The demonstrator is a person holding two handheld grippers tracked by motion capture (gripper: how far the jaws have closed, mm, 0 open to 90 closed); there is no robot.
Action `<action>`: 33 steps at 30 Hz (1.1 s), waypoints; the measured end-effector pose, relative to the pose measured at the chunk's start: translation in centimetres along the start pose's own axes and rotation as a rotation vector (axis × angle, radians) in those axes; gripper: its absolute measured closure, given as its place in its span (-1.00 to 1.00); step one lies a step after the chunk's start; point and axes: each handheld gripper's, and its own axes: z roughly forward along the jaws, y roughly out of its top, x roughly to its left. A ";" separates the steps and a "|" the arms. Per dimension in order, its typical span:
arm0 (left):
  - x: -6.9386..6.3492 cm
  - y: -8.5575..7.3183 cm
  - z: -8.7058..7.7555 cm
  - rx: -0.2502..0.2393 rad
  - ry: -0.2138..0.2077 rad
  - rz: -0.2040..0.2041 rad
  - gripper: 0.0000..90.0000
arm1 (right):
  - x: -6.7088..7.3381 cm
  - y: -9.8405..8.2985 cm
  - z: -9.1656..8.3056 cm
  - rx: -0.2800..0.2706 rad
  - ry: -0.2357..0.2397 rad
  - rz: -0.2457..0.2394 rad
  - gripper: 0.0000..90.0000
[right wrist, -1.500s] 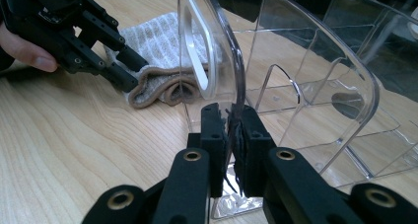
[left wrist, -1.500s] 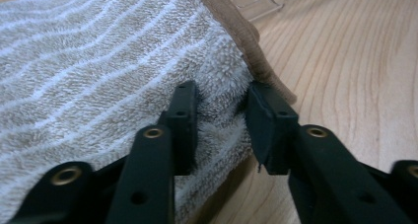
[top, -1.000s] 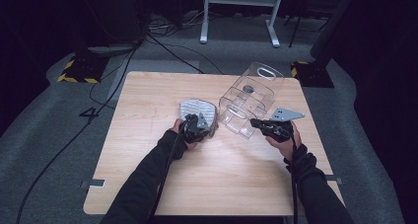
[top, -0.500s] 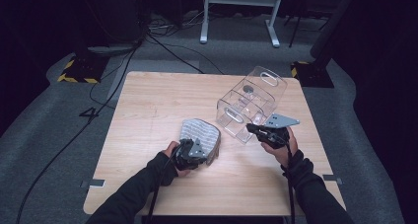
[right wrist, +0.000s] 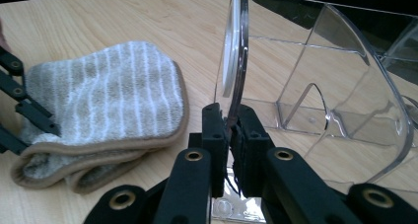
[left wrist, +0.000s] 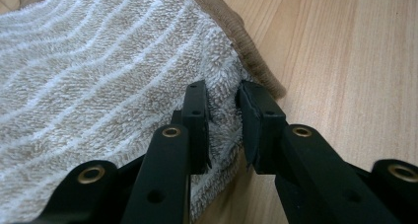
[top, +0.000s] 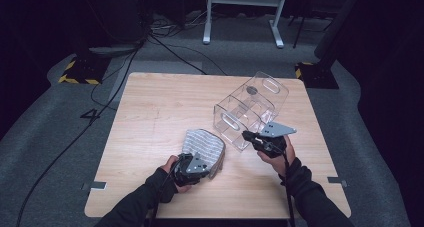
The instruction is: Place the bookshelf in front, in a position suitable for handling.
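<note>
Only a floor-painted "4" (top: 89,116)

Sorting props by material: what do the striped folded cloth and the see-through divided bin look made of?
The beige-and-white striped folded cloth looks like looped terry fabric, fuzzy pile with a tan bound edge. The clear divided bin looks like rigid glossy plastic, probably acrylic: transparent walls with sharp reflections.

- Light wooden table (top: 150,117), pale grain running across the top.
- Folded striped towel (top: 202,144) lying flat near the front edge.
- Clear plastic organizer bin (top: 250,107) sitting just beside the towel, toward the right.
</note>
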 end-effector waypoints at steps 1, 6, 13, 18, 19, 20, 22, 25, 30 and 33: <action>0.0 0.0 -0.1 0.002 -0.002 0.000 0.65 | 0.3 0.1 0.0 -0.001 0.002 -0.006 0.88; -0.3 -0.3 -0.6 0.014 0.006 0.005 0.64 | 1.6 0.3 0.2 -0.008 0.012 -0.014 0.87; -0.5 -1.6 -2.0 0.012 -0.004 -0.044 0.56 | 3.1 0.2 -0.5 -0.031 0.056 -0.021 0.75; -0.5 -2.5 -4.0 -0.048 -0.015 -0.104 0.28 | 3.0 -0.5 -3.1 -0.044 0.022 -0.063 0.75; -0.5 -2.5 -4.0 -0.048 -0.015 -0.104 0.18 | 3.0 -0.5 -3.1 -0.044 0.022 -0.063 0.75; -0.4 -2.6 -4.4 -0.057 -0.009 -0.123 0.18 | 2.9 -0.6 -3.5 -0.044 0.007 -0.067 0.73; -0.4 -2.7 -4.8 -0.059 0.019 -0.142 0.00 | 2.1 -0.9 -4.3 -0.057 -0.032 -0.066 0.68; -0.1 -2.6 -5.3 -0.091 0.053 -0.193 -0.29 | 0.6 -1.1 -4.8 -0.076 -0.090 -0.028 0.59; 1.2 -2.0 -4.4 -0.098 0.104 -0.249 -0.39 | -1.6 -1.3 -3.9 -0.084 -0.111 0.020 0.38; 2.1 -1.6 -3.3 -0.083 0.121 -0.260 -0.41 | -2.4 -1.3 -2.6 -0.068 -0.088 0.033 0.29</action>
